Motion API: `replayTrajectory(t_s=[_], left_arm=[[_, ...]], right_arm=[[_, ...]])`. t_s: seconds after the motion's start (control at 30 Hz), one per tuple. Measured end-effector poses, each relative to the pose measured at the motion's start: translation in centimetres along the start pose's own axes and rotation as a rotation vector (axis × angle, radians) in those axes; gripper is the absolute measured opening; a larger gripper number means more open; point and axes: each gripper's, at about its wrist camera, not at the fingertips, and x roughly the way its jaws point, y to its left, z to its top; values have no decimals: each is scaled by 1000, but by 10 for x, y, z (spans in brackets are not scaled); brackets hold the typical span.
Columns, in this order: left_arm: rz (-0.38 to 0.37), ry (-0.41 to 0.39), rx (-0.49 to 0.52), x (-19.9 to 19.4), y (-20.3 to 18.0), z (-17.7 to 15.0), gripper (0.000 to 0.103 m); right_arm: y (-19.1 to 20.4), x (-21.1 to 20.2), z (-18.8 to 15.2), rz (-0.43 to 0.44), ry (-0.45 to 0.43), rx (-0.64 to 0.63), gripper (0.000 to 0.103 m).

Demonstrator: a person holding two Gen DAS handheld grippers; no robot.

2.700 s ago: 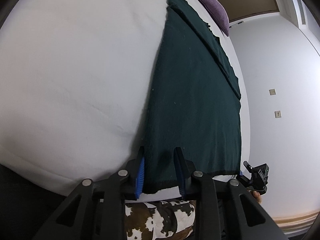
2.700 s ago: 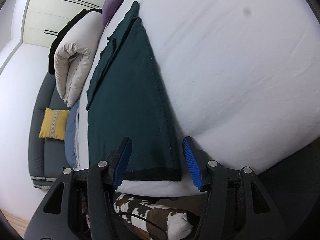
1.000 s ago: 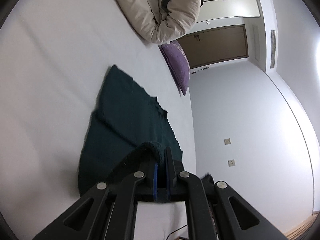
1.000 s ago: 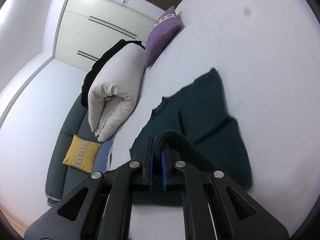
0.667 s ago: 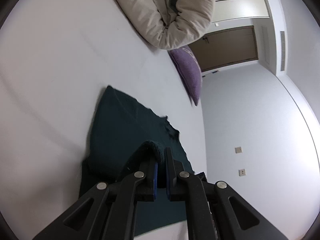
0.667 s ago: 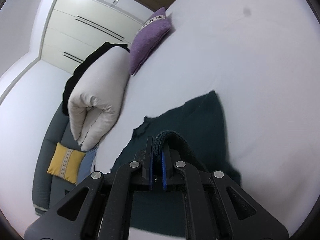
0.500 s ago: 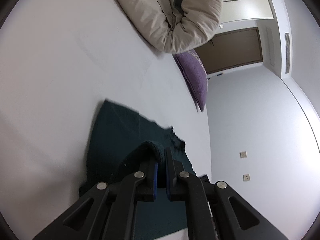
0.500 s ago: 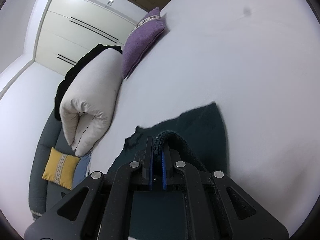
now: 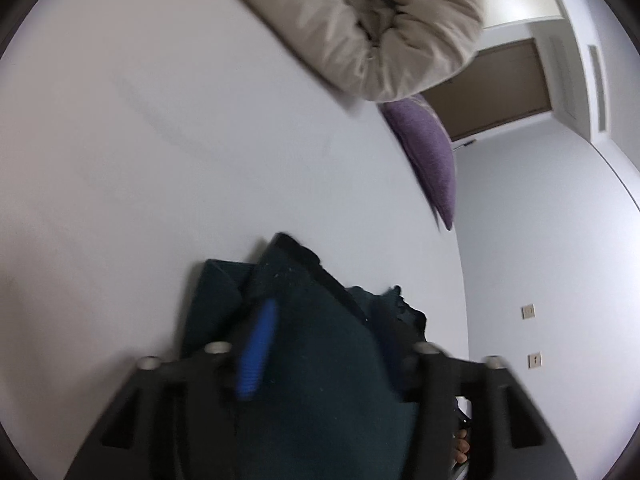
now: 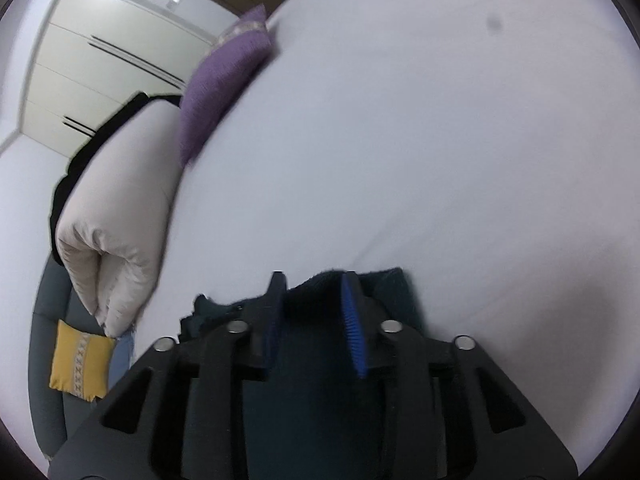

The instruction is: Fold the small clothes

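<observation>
Dark green knit, the small garment (image 9: pixel 320 360) lies on the white bed (image 9: pixel 160 160) right under both tools, its near hem doubled over onto the far part, so I judge one lengthwise fold is just being laid down. My left claw (image 9: pixel 324 344) is opening, cloth between its fingers but no longer pinched; my right claw (image 10: pixel 314 320) is opening too, fabric loose in its gap. Left to do, as I read it: back away, flatten, perhaps one more fold. Blur hides the edges.
</observation>
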Motion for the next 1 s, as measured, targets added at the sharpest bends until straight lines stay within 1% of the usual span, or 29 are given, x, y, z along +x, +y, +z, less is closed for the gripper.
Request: replayTrajectory(t_s=[0.03,0.07,0.13,0.17,0.23,0.3,0.37,0.43,0.5,0.53,0.57,0.63,0.67,0.7,0.83,0.93,1.0], left_arm=[[1,-9,4,-3,-1,-1,66],[-1,-19,5,-9,-1,-4,68],[-17,-28,12,-23,0,-12,68],[-13,-28,20,-27,0,-16,68],[18,-39,56,-40,0,-29,68],[26,-42,85,-51,0,-43,68],[47,-51,120,-63,-1,-59,68],[86,-58,175,-72,-1,-81,68],[127,-56,218,-78,1,-99,68],[137,-54,230,-79,2,-104,68],[152,-50,250,-80,3,-111,68],[175,-52,285,-83,5,-122,68],[186,-52,297,-83,7,-126,68],[197,-53,304,-84,9,-128,68],[207,-50,321,-81,13,-131,67],[246,-40,316,-76,17,-133,56],[253,-38,302,-76,19,-132,46]], right_arm=[[-1,-2,0,-19,-15,-6,52],[-2,-4,0,-15,-37,-14,54],[0,-9,-1,-25,-46,-27,54],[2,-13,-2,-30,-51,-41,54],[11,-23,-10,-53,-66,-97,54],[19,-30,-20,-83,-73,-167,54],[24,-39,-35,-100,-62,-205,54],[29,-43,-49,-118,-40,-255,54],[32,-44,-65,-170,-24,-319,53],[33,-41,-72,-191,-7,-346,53],[33,-38,-80,-210,10,-370,50],[32,-38,-92,-252,14,-403,45],[28,-45,-105,-265,12,-411,41],[24,-50,-112,-270,6,-406,37],[11,-65,-128,-287,-26,-361,33],[8,-69,-139,-293,-30,-358,30],[4,-75,-143,-296,-29,-367,27]])
